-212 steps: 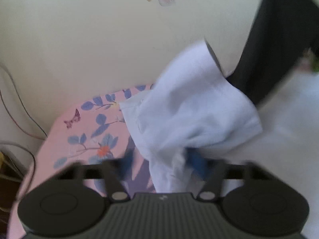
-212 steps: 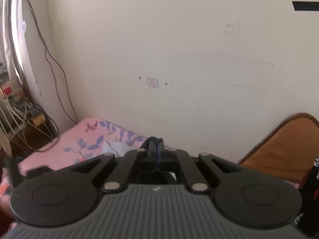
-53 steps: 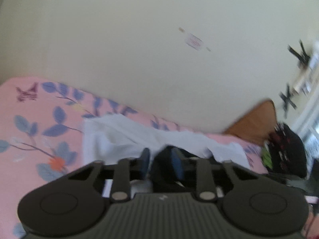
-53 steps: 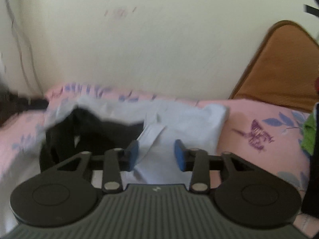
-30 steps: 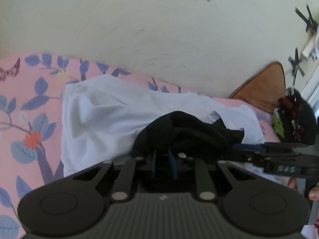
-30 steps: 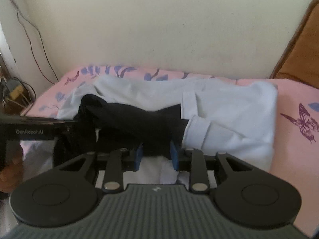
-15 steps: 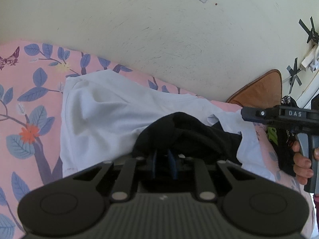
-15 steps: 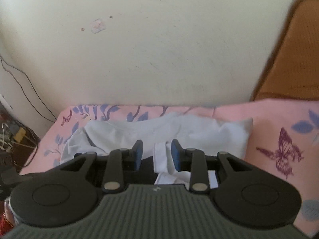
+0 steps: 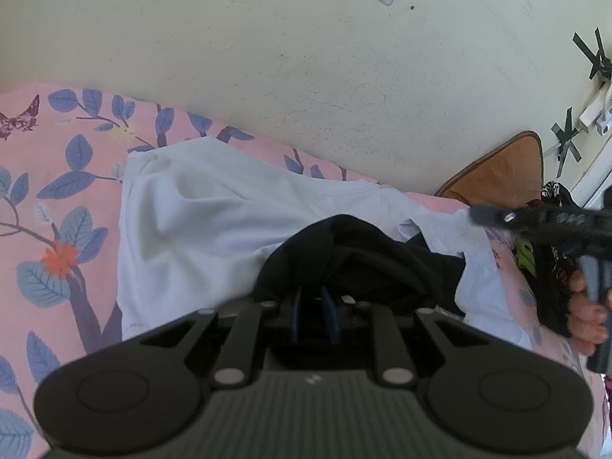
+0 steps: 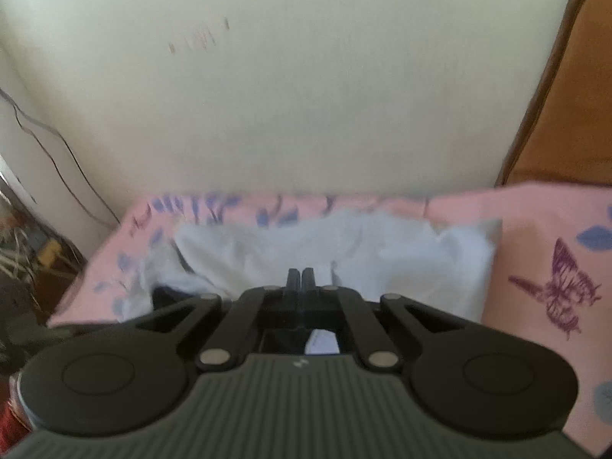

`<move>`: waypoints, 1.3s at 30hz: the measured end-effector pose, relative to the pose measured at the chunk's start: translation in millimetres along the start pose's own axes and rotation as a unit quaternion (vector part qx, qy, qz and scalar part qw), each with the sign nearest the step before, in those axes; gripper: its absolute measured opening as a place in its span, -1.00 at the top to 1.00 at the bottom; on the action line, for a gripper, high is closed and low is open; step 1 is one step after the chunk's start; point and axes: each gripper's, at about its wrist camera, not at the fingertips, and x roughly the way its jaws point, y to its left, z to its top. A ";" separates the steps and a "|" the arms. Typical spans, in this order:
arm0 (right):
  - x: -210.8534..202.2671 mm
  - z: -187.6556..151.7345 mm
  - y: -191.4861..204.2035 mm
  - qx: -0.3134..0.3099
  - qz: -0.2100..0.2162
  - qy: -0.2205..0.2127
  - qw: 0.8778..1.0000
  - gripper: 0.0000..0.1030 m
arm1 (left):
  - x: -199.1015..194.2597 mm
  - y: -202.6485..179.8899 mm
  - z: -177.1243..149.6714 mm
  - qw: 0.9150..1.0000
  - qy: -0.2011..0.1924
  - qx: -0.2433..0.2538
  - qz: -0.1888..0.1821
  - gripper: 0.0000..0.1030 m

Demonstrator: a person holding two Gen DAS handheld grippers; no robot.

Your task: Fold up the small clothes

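A white garment (image 9: 214,214) lies spread on the pink floral bedsheet (image 9: 49,176) against the wall; it also shows in the right wrist view (image 10: 420,264). A black garment (image 9: 359,256) is bunched on top of it. My left gripper (image 9: 314,306) is shut on the black garment's near edge, its blue pads close together. My right gripper (image 10: 301,276) is shut and empty above the white garment, its fingers touching. It also shows in the left wrist view (image 9: 543,218), blurred, raised at the right with the hand on its handle.
The cream wall (image 9: 306,76) stands close behind the bed. A brown cushion (image 9: 505,176) leans at the right; it also shows in the right wrist view (image 10: 573,107). Dark patterned clothes (image 9: 550,260) lie at the right edge. Cables and clutter (image 10: 34,244) sit past the bed's left end.
My right gripper closed fully, holding nothing, and swung, blurring its view. My left gripper stayed shut on the black garment and barely moved.
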 end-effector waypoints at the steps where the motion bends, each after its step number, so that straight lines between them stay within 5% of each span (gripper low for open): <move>1: -7.5 2.1 0.5 0.004 0.002 -0.010 1.000 0.95 | -1.7 -1.1 0.3 1.000 -0.003 0.002 0.003 0.70; 11: -113.4 2.6 4.6 0.025 0.026 -0.112 0.993 0.95 | -35.4 0.6 10.2 0.997 -0.061 0.001 0.037 0.53; 20: -267.9 -68.1 -41.2 0.083 -0.079 -0.200 0.973 0.95 | -52.7 -4.1 16.0 0.996 -0.082 -0.008 0.026 0.53; 24: -297.9 -108.1 -50.7 0.090 -0.117 -0.178 0.973 0.86 | -66.3 -19.9 1.4 0.998 -0.065 0.005 0.018 0.53; 29: -269.6 -152.1 -39.3 0.064 -0.083 -0.103 0.989 0.83 | -124.8 -28.3 -55.8 0.996 -0.045 0.054 0.059 0.51; 34: -239.9 -193.0 -22.9 0.029 -0.033 -0.017 0.999 0.72 | -206.1 -23.3 -131.3 0.993 -0.026 0.055 0.104 0.17; 39: -263.2 -209.9 -19.6 -0.014 -0.029 0.003 0.999 0.42 | -250.8 -38.6 -196.9 0.994 0.007 0.018 0.104 -0.15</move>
